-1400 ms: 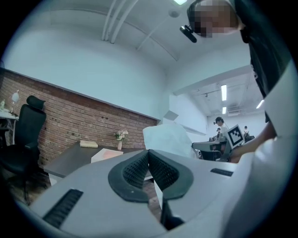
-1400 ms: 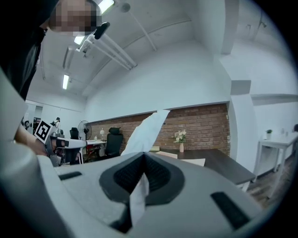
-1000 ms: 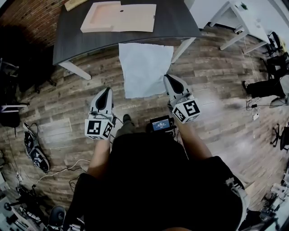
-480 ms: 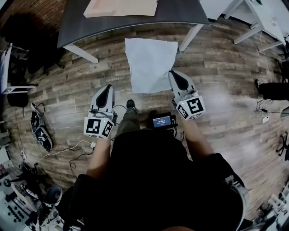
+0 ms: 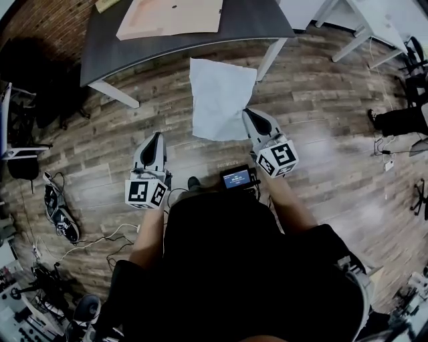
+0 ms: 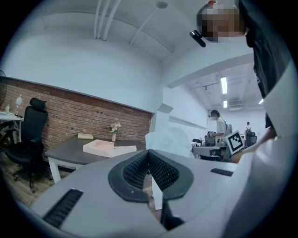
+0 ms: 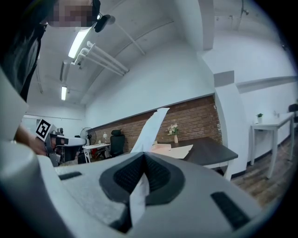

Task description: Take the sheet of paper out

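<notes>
While the right gripper (image 5: 249, 115) is clamping its near right corner, the sheet of paper (image 5: 221, 99) is spreading forward and leftward from the jaws above the wood floor (image 5: 321, 153). It is sitting clear of the dark table (image 5: 100, 47), with its far right corner close beside a white table leg (image 5: 271, 60).

- Sheet, right gripper view: the paper (image 7: 151, 128) is rising pale and edge-on from between the jaws, whose ribbed pads (image 7: 160, 174) are pressing on it.
- Sheet, left gripper view: it is showing as a pale shape (image 6: 170, 139) beyond that gripper's tips.
- Left gripper (image 5: 154, 137): it is pointing level beside the right one, apart from the sheet, with jaws drawn together and carrying nothing that can be made out. A thin pale sliver is showing low in the seam and cannot be identified.
- Open flat tan box (image 5: 170, 17): it is lying on the dark table.
- Small vase of flowers (image 6: 113, 132): it is standing behind the box, in front of the brick wall (image 6: 70, 116).
- Black office chair (image 6: 32, 135): it is standing left of the table.
- Small lit screen (image 5: 235, 178): it is sitting at the person's waist, between the two forearms.
- Pair of shoes (image 5: 57, 217): they are lying on the floor at the left, next to loose white cables (image 5: 100, 247).
- White table (image 5: 364, 27): it is standing at the upper right.
- Second person (image 6: 216, 123): they are standing far back in the room.
</notes>
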